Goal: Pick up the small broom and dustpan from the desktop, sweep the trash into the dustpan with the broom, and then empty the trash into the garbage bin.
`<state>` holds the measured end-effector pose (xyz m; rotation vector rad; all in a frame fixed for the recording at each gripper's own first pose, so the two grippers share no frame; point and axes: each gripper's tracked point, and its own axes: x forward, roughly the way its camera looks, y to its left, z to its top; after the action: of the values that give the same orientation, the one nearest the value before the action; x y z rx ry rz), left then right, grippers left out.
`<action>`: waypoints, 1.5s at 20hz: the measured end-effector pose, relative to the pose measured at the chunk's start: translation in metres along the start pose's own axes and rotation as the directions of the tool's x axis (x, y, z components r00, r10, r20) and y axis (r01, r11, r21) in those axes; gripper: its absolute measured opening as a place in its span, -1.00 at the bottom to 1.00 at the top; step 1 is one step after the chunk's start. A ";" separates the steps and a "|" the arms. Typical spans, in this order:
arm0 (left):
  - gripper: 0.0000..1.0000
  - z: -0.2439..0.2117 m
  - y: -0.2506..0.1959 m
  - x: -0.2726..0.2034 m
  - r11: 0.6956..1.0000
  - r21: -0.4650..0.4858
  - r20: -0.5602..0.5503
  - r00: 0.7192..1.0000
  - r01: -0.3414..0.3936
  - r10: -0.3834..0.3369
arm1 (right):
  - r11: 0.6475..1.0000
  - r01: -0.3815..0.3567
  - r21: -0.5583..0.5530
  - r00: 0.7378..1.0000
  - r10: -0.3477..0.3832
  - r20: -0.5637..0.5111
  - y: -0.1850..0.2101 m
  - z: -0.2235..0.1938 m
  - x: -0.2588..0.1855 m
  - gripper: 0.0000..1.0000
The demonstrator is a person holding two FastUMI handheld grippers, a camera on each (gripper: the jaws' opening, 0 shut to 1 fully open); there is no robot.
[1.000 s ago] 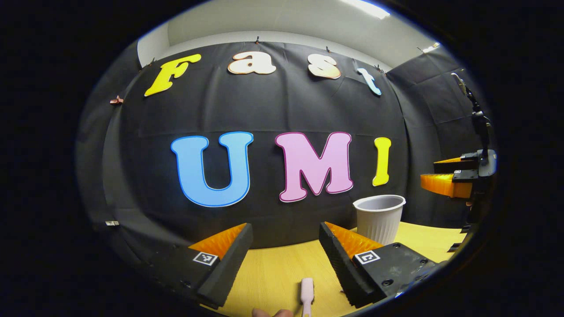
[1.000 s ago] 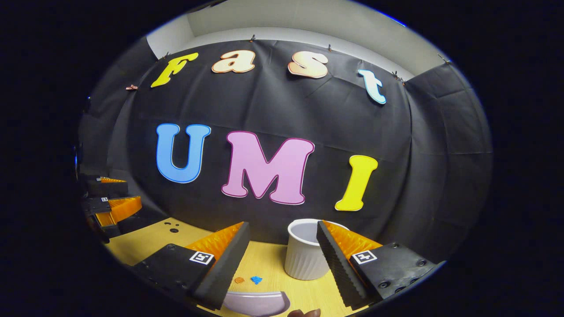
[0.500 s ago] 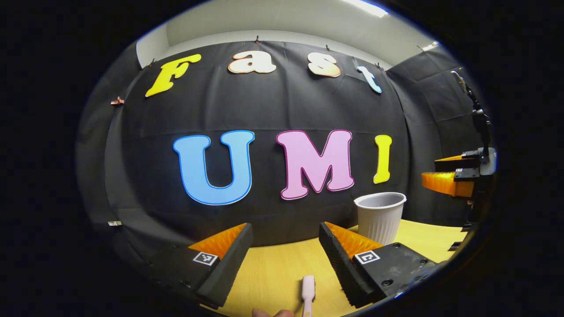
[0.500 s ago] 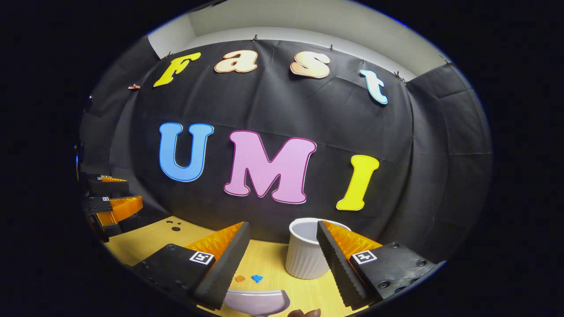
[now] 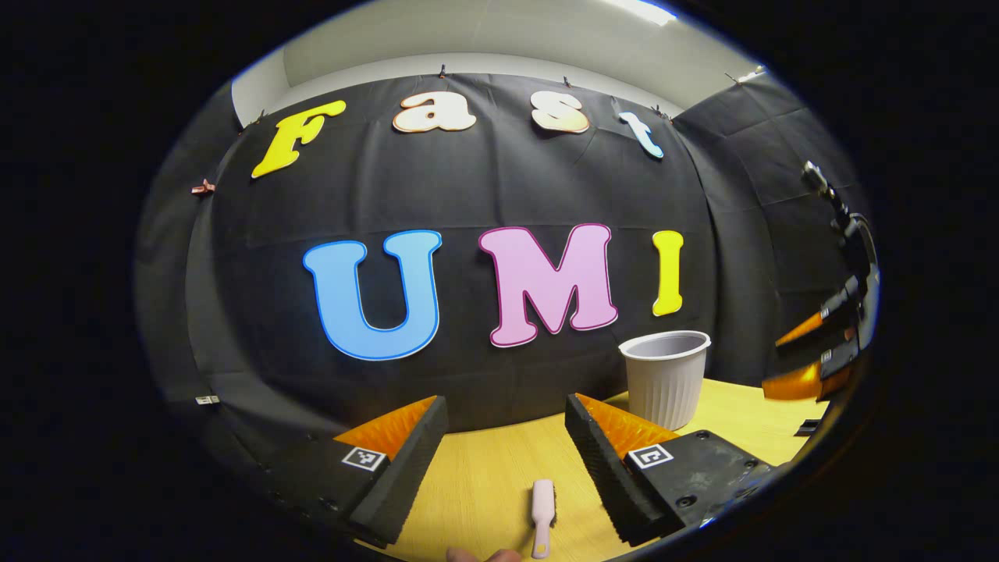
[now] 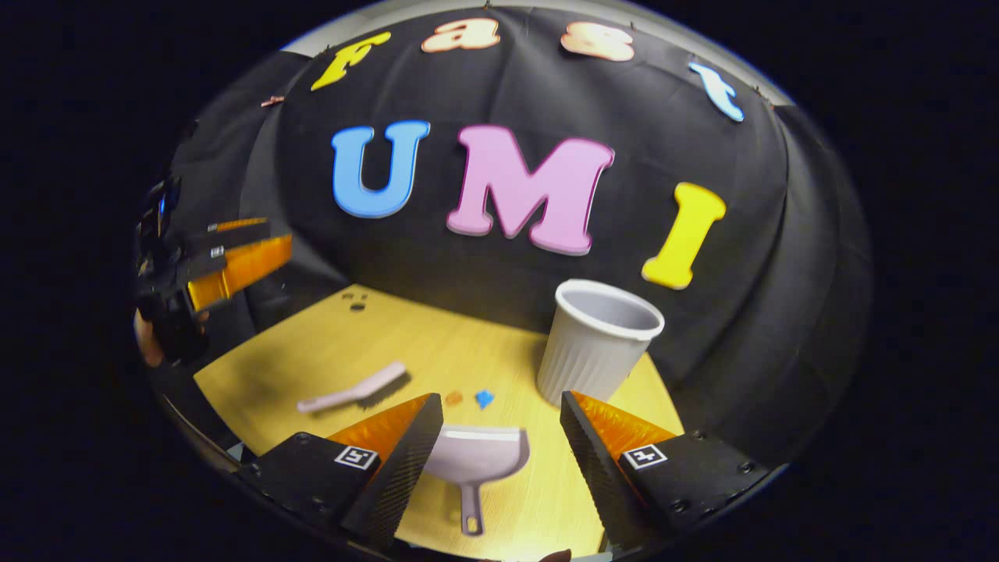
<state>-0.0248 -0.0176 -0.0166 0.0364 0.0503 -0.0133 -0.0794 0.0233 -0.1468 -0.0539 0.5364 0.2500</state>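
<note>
In the left gripper view, a small pale pink broom (image 5: 542, 506) lies on the yellow desktop (image 5: 484, 484), just below and between the fingers of my open left gripper (image 5: 503, 437). The right gripper view has the broom (image 6: 353, 389) at the left. A pale dustpan (image 6: 474, 460) lies handle-toward-me, low between the fingers of my open right gripper (image 6: 499, 433), which hovers above it. Two scraps of trash, an orange one (image 6: 453, 398) and a blue one (image 6: 485, 398), lie just beyond the pan. A white ribbed bin (image 6: 595, 341) stands behind; it is also the bin (image 5: 664, 376) at right in the left gripper view.
The black cloth wall closes the desk at the back and right. The other gripper (image 6: 215, 261) hangs at the far left above the desk (image 6: 312, 351) edge. A few dark holes (image 6: 355, 300) mark the desk's far left corner.
The right gripper has tilted downward and risen, so the whole dustpan, broom and more desk came into sight. The left gripper view shifted slightly; the broom and bin sit a little higher.
</note>
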 end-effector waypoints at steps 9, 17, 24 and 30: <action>0.94 -0.021 0.001 -0.014 0.999 0.031 -0.053 0.999 -0.012 0.013 | 0.996 -0.070 0.057 0.882 0.088 -0.462 0.022 -0.175 0.055 0.93; 0.94 -0.039 0.013 -0.022 0.999 0.030 -0.105 0.994 -0.031 0.034 | 0.996 -0.048 0.076 0.762 0.086 -0.642 0.028 -0.232 0.107 0.58; 0.94 -0.048 0.018 -0.020 0.999 0.029 -0.135 0.990 -0.047 0.050 | 0.991 -0.032 0.132 0.711 0.115 -0.693 0.035 -0.239 0.133 0.34; 0.94 -0.066 0.012 -0.014 0.998 0.006 -0.190 0.980 -0.060 0.060 | 0.993 -0.058 0.102 0.722 0.112 -0.683 0.034 -0.235 0.135 -0.22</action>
<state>-0.0414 -0.0030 -0.0811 0.0397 0.2403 0.0503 -0.0927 0.0591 -0.4175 -0.0500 1.3049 0.2988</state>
